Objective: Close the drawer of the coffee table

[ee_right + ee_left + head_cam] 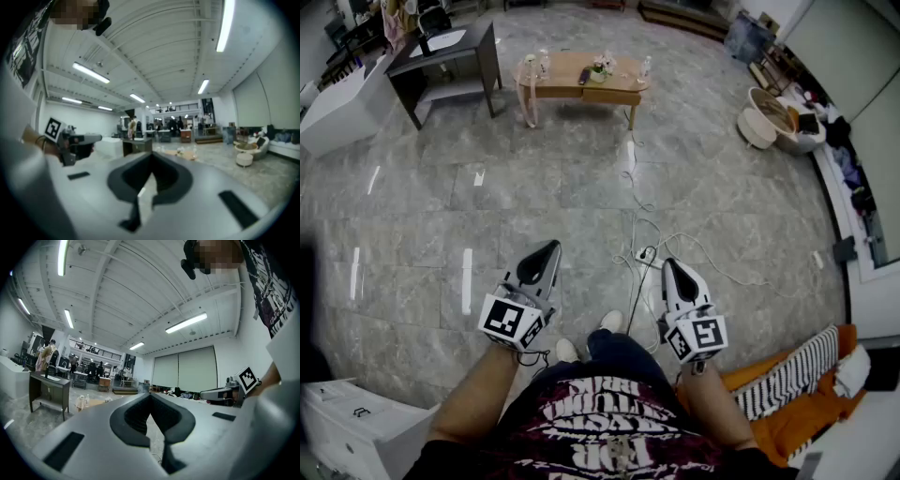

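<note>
Standing far off at twelve o'clock, the wooden worktop (567, 67) runs its long axis nine-to-three, and its drawer (612, 97) faces six. The left tool (548, 251) and right tool (668, 268) are both closed and empty, pointing roughly toward twelve.

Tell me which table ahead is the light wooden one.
The low coffee table in the middle; the desk left of it is dark, the round table at right cream.

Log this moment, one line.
left gripper: shut, empty | right gripper: shut, empty | coffee table: far ahead, untouched
</note>
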A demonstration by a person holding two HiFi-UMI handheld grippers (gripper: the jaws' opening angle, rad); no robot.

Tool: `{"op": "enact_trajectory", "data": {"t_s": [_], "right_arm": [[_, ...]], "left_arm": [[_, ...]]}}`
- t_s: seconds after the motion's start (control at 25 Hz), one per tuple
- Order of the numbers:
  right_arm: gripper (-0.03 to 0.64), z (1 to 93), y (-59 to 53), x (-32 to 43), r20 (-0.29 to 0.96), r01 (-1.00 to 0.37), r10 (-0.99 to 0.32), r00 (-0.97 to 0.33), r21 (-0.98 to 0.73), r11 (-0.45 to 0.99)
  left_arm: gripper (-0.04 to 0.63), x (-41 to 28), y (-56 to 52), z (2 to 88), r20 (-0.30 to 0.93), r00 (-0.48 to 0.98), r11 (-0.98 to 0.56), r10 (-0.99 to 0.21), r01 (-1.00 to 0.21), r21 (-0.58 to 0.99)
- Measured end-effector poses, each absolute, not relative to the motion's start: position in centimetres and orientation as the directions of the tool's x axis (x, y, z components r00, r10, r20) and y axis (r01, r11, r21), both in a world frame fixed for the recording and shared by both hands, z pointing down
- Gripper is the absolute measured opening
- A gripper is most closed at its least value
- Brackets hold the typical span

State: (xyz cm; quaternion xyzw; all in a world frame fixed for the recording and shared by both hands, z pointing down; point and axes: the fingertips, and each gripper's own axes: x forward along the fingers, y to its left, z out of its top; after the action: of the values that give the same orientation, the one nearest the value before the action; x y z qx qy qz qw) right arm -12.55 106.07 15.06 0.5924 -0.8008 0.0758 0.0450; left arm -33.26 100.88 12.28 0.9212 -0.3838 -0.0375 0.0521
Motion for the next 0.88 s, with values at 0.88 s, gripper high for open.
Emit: {"op": "enact_trajectory", "data": {"t_s": [0.88], "right_arm": [[0.031,18.9,89.8,-2.3,0.224,-0.967,-0.941,-0.253,-0.050,0.248]], "left_arm": [[0.023,-32.1,83.0,16.3,0.057,0.583,-0.565,-0.811,-0.804,0.183]]}}
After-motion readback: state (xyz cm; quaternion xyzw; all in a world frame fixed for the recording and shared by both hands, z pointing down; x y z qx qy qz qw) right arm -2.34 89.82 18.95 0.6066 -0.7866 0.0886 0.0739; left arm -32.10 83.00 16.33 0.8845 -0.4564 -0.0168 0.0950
